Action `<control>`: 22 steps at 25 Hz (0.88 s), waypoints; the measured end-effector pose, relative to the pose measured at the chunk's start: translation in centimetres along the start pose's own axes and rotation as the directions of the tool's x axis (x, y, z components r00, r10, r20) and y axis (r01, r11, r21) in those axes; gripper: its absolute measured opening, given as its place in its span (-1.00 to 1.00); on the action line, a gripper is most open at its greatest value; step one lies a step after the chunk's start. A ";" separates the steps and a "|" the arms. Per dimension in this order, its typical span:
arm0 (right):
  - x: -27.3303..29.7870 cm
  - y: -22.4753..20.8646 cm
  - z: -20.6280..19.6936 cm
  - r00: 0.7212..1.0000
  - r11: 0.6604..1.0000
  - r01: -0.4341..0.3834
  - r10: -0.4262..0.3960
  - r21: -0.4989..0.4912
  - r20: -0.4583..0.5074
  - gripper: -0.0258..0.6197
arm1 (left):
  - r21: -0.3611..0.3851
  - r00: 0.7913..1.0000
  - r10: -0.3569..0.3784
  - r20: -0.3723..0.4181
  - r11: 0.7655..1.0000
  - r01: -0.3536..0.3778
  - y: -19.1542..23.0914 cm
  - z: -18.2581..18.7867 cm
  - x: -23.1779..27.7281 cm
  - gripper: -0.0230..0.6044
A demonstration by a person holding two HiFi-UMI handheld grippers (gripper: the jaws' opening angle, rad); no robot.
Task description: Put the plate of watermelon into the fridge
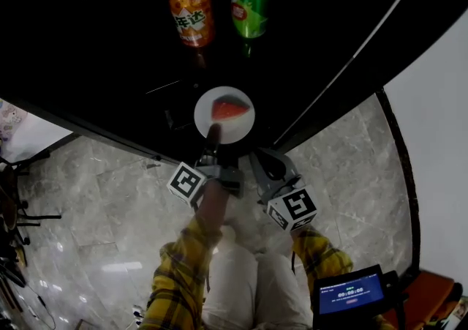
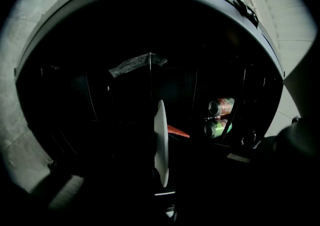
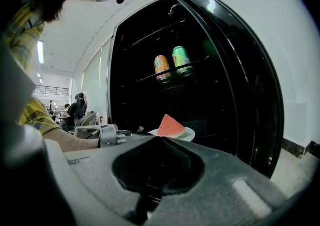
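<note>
The plate (image 1: 235, 128) of watermelon (image 1: 230, 109) is held at its near rim by the left gripper (image 1: 213, 132), whose jaws are closed on it. In the left gripper view the plate (image 2: 160, 140) is seen edge-on between the jaws, with the red slice (image 2: 178, 131) on its right face. The plate is carried just inside the front edge of the open fridge (image 3: 235, 74), below the shelf (image 3: 197, 62) on which an orange can (image 1: 191, 12) and a green can (image 1: 250, 4) are stood side by side near its front edge. Whether the plate rests on anything cannot be told against the dark interior. The right gripper (image 1: 262, 156) is held just beside the left one, short of the plate and not touching it; its jaws are pressed together with nothing between them. Yellow plaid sleeves (image 1: 179, 277) are seen behind both grippers, above a pale marble floor (image 1: 102, 219). A small lit screen (image 1: 349, 293) is seen at the lower right.
</note>
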State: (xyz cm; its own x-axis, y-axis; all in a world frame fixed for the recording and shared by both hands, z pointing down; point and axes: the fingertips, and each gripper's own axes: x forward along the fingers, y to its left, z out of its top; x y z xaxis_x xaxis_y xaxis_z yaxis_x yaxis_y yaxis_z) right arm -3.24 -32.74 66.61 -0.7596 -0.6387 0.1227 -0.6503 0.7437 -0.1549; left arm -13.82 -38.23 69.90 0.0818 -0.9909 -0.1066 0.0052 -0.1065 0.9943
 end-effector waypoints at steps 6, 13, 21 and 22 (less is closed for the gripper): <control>1.8 -0.1 -1.0 1.000 1.000 0.000 0.000 -0.026 -0.016 -0.92 | -0.021 0.999 -0.002 0.054 1.000 0.003 0.4 0.7 0.5 -0.87; 3.7 -0.4 -1.7 0.999 0.999 -0.012 0.010 -0.050 -0.032 -0.92 | -0.046 0.997 0.047 0.064 0.998 -0.044 0.9 0.9 1.9 -0.86; 5.8 -0.9 -2.7 0.997 0.997 -0.032 0.027 -0.076 -0.067 -0.92 | -0.048 1.000 -0.008 -0.009 0.999 0.008 0.4 0.8 2.2 -0.83; 6.0 -0.8 -2.6 0.998 0.997 -0.031 0.027 -0.068 -0.060 -0.92 | -0.041 1.000 -0.015 -0.017 0.999 0.014 0.3 0.8 2.2 -0.83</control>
State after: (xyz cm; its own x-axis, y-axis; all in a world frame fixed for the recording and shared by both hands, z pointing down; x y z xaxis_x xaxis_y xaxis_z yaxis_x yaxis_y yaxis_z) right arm -7.29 -36.70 70.04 -0.7760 -0.6053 0.1771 -0.6253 0.7750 -0.0913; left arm -14.43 -40.51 70.01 0.0982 -0.9877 -0.1214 0.0473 -0.1172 0.9920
